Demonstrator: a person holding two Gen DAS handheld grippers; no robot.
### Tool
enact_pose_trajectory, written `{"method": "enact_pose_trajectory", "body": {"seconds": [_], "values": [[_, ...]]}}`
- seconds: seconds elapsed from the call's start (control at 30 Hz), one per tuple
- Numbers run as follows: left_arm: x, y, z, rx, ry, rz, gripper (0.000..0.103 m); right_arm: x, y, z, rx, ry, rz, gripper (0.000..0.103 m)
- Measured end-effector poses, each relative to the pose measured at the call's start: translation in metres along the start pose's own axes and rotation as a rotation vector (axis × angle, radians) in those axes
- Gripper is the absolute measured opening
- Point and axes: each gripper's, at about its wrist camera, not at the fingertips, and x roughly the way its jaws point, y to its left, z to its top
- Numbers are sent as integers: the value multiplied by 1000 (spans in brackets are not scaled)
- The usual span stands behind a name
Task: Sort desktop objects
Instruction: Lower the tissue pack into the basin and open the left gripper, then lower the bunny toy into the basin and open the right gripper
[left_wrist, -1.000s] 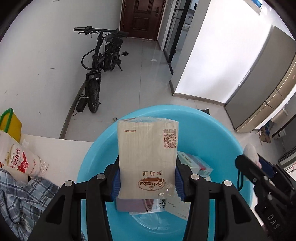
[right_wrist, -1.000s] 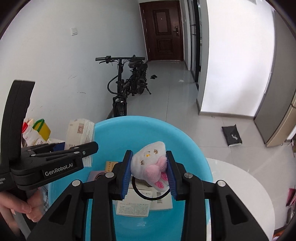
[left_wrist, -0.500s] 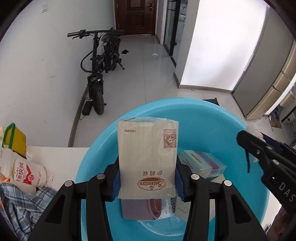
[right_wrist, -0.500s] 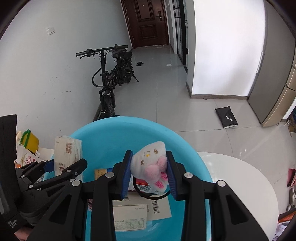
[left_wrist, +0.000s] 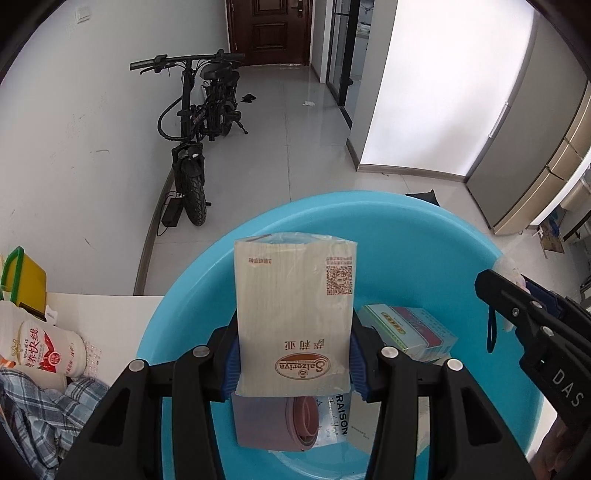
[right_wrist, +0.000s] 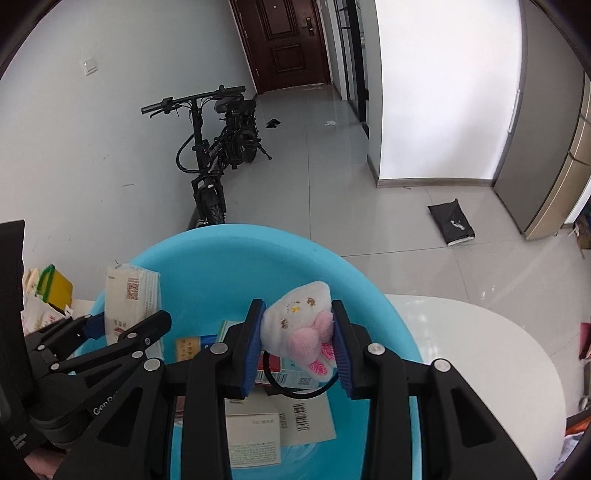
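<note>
The left gripper is clamped on a beige plastic-wrapped pack of tissues, held upright between its blue pads directly ahead of the fingers and above the round light-blue plastic basin. The right gripper is closed on a small white-and-pink plush toy with a black loop, also suspended over the basin interior. Below both tools the basin already contains a green-and-blue carton, a mauve roll of tape and printed paper packets. The basin sits on a white table. Judgement: the step in hand is depositing both items. To do it well, each tool should descend until its item sits just above the contents, then part its jaws fully before withdrawing upward. The tissue pack is tall and light; released from height it may tip against the rim. The two tools are close together, so staggered release would avoid contact between them.
</note>
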Motion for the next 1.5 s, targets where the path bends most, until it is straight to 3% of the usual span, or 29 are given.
{"method": "enact_pose_trajectory", "body": {"seconds": [0.13,0.17,0.2,0.27,0.37,1.3,1.4,1.43,1.47,1.5], "values": [[2,-1,0,5,8,12,50,1,5,1,-37,-3,-21,33],[3,-2,1,2,10,22,55,1,5,0,-44,-5,-23,33],[4,-3,1,-2,15,35,71,1,4,0,-46,-5,-21,33],[3,-3,0,-16,-1,65,94,1,3,0,-41,-5,-19,33],[-7,-1,1,-24,-54,50,94,-1,1,2,-36,-8,-21,33],[-17,-1,-9,21,-52,5,94,6,14,6,-49,5,16,33],[-21,-2,-10,24,-54,-2,94,5,21,5,-80,-5,4,51],[-22,-2,-11,26,-54,-1,94,3,21,5,-81,-14,-8,69],[-22,-2,-12,27,-54,0,94,1,21,4,-75,-28,-12,76],[-23,-2,-13,26,-53,-1,94,-2,21,3,-69,-38,-3,76]]}}
